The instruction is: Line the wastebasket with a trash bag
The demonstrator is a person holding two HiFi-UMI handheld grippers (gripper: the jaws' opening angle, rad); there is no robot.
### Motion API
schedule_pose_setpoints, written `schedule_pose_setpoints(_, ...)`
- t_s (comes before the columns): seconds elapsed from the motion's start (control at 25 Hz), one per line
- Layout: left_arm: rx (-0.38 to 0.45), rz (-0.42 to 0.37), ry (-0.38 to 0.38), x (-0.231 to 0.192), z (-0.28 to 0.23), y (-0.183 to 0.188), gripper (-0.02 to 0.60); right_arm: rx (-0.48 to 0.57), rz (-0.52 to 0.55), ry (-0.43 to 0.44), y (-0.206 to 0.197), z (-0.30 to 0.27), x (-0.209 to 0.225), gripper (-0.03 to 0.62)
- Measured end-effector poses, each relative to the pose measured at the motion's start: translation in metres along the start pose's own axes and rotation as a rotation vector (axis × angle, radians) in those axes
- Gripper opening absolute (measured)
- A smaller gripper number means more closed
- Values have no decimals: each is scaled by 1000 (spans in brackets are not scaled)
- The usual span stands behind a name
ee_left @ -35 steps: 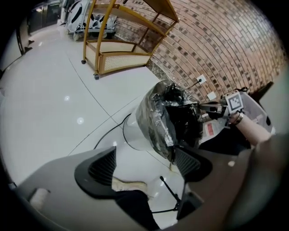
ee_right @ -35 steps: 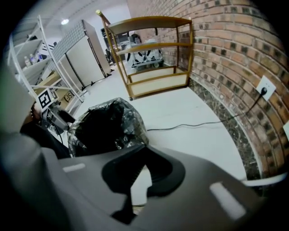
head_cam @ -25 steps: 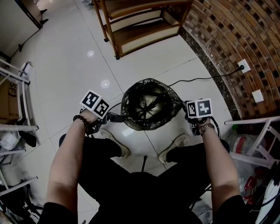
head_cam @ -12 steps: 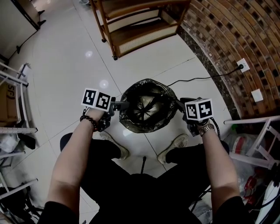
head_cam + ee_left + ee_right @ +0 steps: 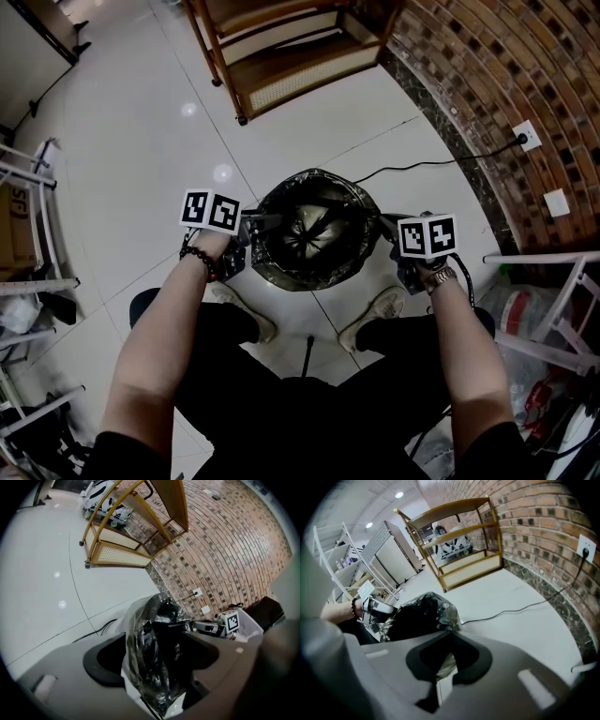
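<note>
Left gripper (image 5: pixel 154 641) straddles the left rim of the wastebasket (image 5: pixel 298 278). Its jaws are apart and have just been closing, with the crinkled black trash bag (image 5: pixel 309 225) and the rim between them. Right gripper (image 5: pixel 449 637) sits at the opposite rim, its jaws together on a fold of the bag's film. Between the two, the bag drapes over the basket's mouth and hangs down inside — the basket stands on the pale tiled floor (image 5: pixel 141 131).

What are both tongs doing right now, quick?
Left tongs: open, have just been closing around the trash bag rim.
Right tongs: closed, pinching the trash bag's edge.
</note>
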State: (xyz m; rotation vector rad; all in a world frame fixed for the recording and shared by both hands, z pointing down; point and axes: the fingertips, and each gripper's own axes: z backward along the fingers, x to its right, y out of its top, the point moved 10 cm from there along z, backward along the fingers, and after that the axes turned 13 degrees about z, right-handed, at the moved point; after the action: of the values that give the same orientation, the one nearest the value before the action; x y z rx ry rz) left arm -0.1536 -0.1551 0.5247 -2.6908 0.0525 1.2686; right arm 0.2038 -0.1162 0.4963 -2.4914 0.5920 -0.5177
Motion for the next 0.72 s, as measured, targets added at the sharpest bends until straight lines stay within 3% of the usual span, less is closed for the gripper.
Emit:
schedule_pose_setpoints(0.2, 71, 95, -23, -10, 2, 11, 325, 13, -31, -34, -2, -2, 10, 3)
schedule_pose_setpoints(0.32, 116, 131, 0, -17, 5, 18, 279, 8, -43, -44, -4, -5, 16, 3)
schedule_pose_setpoints(0.44, 103, 106, 48, -20, 1, 19, 237, 2, -51, -51, -7, -10, 20, 3)
schedule_pose_setpoints(0.56, 82, 48, 82, -18, -4, 19, 156, -4, -55, -55, -9, -14, 21, 3)
schedule_pose_setpoints(0.72, 95, 23, 52, -12, -5, 23, 101, -11, -62, -63, -12, -17, 23, 3)
